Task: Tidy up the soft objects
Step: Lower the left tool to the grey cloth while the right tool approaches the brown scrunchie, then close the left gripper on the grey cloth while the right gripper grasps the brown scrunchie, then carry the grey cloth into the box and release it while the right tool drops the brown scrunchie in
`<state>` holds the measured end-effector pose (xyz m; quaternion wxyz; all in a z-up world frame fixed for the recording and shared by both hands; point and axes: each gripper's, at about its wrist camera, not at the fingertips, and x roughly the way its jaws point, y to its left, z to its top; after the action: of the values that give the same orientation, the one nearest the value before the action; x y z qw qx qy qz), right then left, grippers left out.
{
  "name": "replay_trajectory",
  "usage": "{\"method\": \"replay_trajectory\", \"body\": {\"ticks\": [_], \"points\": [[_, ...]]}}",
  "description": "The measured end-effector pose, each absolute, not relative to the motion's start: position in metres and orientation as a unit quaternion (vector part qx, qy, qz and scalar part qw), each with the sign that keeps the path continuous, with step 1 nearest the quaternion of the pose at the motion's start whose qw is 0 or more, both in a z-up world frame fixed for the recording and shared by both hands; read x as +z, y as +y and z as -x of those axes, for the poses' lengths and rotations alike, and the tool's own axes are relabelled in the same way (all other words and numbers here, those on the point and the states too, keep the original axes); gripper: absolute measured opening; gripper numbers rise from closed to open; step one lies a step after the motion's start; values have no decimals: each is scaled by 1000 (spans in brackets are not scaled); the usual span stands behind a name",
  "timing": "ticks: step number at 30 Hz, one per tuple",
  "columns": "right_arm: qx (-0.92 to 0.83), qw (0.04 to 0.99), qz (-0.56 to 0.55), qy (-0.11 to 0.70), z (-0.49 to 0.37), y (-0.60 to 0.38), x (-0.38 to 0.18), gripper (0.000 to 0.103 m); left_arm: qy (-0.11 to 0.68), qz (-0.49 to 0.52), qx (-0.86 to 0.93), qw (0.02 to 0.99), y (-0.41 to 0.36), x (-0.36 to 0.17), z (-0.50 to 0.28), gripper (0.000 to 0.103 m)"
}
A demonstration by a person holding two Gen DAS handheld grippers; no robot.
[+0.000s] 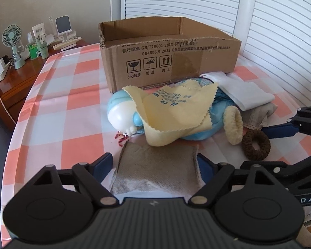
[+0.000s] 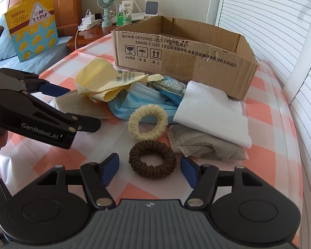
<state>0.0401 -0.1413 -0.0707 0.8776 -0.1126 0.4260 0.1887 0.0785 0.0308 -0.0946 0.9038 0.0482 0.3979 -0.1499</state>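
Note:
A pile of soft things lies before an open cardboard box (image 1: 168,54) (image 2: 176,56). My left gripper (image 1: 155,166) is open, its jaws on either side of a grey-brown cloth pad (image 1: 157,170) (image 2: 78,105). My right gripper (image 2: 150,165) is open around a brown scrunchie (image 2: 152,158) (image 1: 256,144). Behind it lie a cream scrunchie (image 2: 147,122) (image 1: 234,122), a blue face mask (image 2: 139,101), a yellow cloth (image 1: 172,108) (image 2: 103,81), a white folded cloth (image 2: 211,112) (image 1: 246,91), a second grey pad (image 2: 207,145) and a blue-white plush toy (image 1: 122,112).
The things rest on a pink-and-white checked cover (image 1: 62,95) (image 2: 265,161). A wooden nightstand (image 1: 14,76) at the left holds a small fan (image 1: 11,39) (image 2: 106,4), bottles and chargers. A yellow snack bag (image 2: 33,25) leans on the headboard. White slatted doors (image 1: 280,31) stand at the right.

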Motion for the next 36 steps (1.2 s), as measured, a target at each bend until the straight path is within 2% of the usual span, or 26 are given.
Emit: {"method": "replay_trajectory", "body": {"ticks": [4,8,11,18,26,36], "points": [[188,877,108,428,-41,-142,-69,53,399,-52,-153,903,29,-91,-77,68],[188,876,106,431,-41,-143,-67,48,401,-48,-155,902,30,-88,-73,59],[185,876,107,432,-39,-144,-66,47,404,-46,-154,901,32,-84,-69,56],[185,880,104,425,-28,-153,-55,46,409,-57,-164,896,35,-71,-54,54],[196,885,88,414,-24,-168,-31,46,397,-54,-189,897,39,-31,-45,54],[185,901,59,388,-47,-187,1,46,327,-75,-195,922,13,30,-122,54]]}}
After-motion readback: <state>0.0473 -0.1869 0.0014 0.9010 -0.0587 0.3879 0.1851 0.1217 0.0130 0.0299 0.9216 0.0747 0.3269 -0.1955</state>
